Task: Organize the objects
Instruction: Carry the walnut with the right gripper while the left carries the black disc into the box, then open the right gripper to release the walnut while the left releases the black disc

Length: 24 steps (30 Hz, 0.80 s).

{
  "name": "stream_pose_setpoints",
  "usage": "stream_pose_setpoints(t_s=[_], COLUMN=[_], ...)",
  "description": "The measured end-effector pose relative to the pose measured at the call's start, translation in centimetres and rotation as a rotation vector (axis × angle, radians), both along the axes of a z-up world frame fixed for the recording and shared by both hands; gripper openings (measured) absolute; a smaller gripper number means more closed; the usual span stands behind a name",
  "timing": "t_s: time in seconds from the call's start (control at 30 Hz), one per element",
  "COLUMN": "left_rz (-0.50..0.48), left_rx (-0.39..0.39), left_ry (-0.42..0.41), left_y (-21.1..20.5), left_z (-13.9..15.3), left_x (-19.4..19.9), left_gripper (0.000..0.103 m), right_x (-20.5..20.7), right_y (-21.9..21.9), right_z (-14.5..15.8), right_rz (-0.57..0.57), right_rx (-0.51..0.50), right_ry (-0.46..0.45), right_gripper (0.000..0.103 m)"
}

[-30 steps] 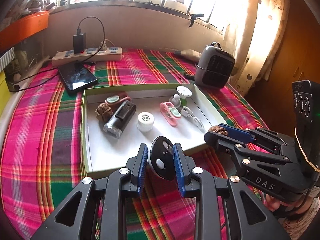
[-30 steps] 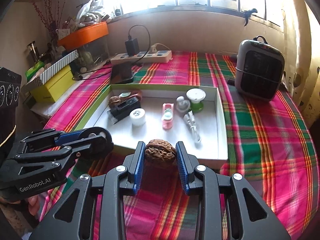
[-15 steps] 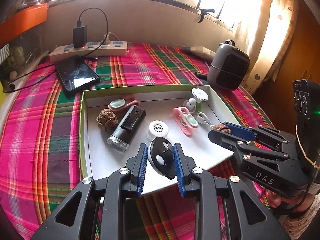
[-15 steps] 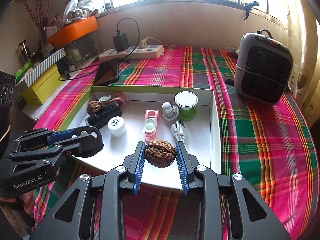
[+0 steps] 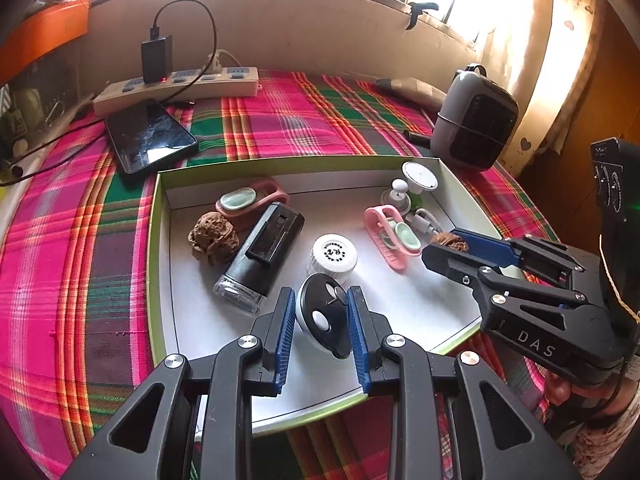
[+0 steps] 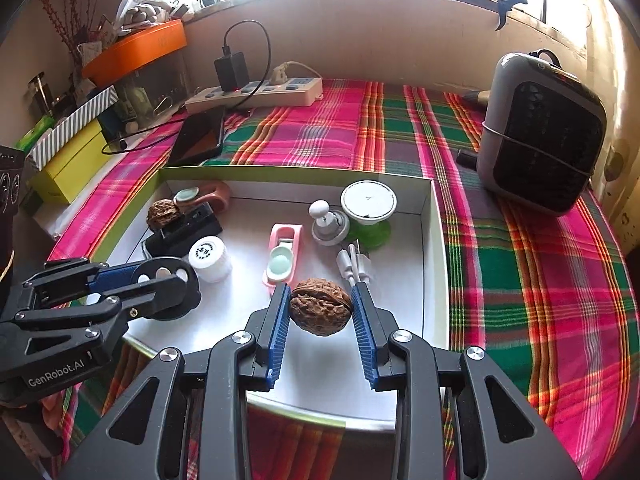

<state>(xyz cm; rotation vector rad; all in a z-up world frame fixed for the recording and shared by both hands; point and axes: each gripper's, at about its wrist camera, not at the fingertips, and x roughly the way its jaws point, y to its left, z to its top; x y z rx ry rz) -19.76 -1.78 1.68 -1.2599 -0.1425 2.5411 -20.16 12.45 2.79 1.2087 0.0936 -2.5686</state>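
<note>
My left gripper (image 5: 321, 316) is shut on a black disc-shaped gadget (image 5: 325, 320) with white dots, held above the near part of the white tray (image 5: 160, 280). My right gripper (image 6: 320, 312) is shut on a brown walnut (image 6: 320, 311), hanging over the tray's (image 6: 434, 264) near right part. Each gripper shows in the other's view: the right gripper (image 5: 444, 245) at the tray's right side, the left gripper (image 6: 168, 280) at its left. In the tray lie a second walnut (image 5: 212, 237), a black device (image 5: 264, 252), a white cap (image 5: 334, 257), a pink clip (image 5: 390, 236) and a pink band (image 5: 250, 200).
A grey heater (image 6: 540, 132) stands on the plaid cloth right of the tray. A phone (image 5: 150, 140) and a power strip (image 5: 176, 90) with a charger lie behind it. Boxes and an orange bin (image 6: 136, 50) crowd the far left. A white plug cable (image 6: 352, 266) and green stand (image 6: 368, 208) sit in the tray.
Both grippers have moved forward and down from the tray's near edge to over its floor, each keeping its object. The tray's contents have not moved.
</note>
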Motion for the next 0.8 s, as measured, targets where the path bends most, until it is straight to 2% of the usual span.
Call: stream_pose_setpoints(t_s=[0.23, 0.8], left_rz=[-0.005, -0.004], left_rx=[-0.003, -0.005], left_ry=[-0.004, -0.002], left_y=[0.27, 0.43], left_z=[-0.19, -0.27], left_x=[-0.19, -0.18], left_gripper=[0.024, 0.025], right_x=[-0.07, -0.02], right_y=[-0.33, -0.29], right_z=[-0.10, -0.07], right_rz=[0.017, 0.009], right_rx=[0.022, 0.013], right_ry=[0.033, 0.045], right_gripper=[0.032, 0.033])
